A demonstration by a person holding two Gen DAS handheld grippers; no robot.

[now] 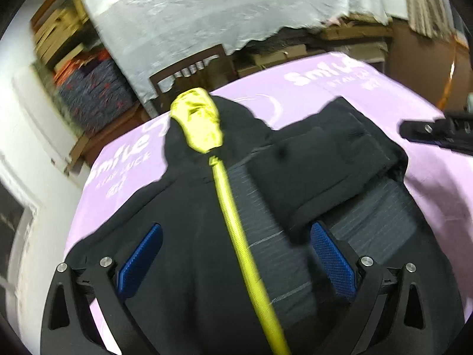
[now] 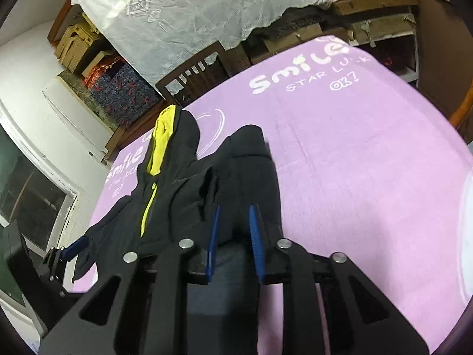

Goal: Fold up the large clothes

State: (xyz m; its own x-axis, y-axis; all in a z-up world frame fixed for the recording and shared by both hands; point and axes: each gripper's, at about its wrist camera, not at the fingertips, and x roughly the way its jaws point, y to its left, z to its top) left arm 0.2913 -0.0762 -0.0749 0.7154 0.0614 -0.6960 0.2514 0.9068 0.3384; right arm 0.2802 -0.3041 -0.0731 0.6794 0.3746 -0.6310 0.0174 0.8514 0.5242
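Observation:
A black hooded jacket (image 1: 192,207) with a yellow hood lining (image 1: 201,124) and yellow zip edge lies on a pink blanket (image 1: 325,88). Its right side and sleeve (image 1: 325,162) are folded over the body, showing grey lining (image 1: 369,213). My left gripper (image 1: 236,260) is open above the jacket's lower part. My right gripper (image 2: 233,236) has its blue pads (image 2: 254,236) close together around a fold of the jacket's sleeve (image 2: 251,153). The jacket (image 2: 177,177) lies left of centre in the right wrist view. The left gripper (image 2: 74,248) shows at that view's left edge, and the right gripper at the left view's right edge (image 1: 437,131).
The pink blanket (image 2: 354,162) with white "Smile" print covers the bed. A wooden chair (image 2: 195,74) stands beyond the far edge. A white cloth (image 2: 192,14) drapes over stacked boxes behind. A white wall and window (image 2: 35,192) are on the left.

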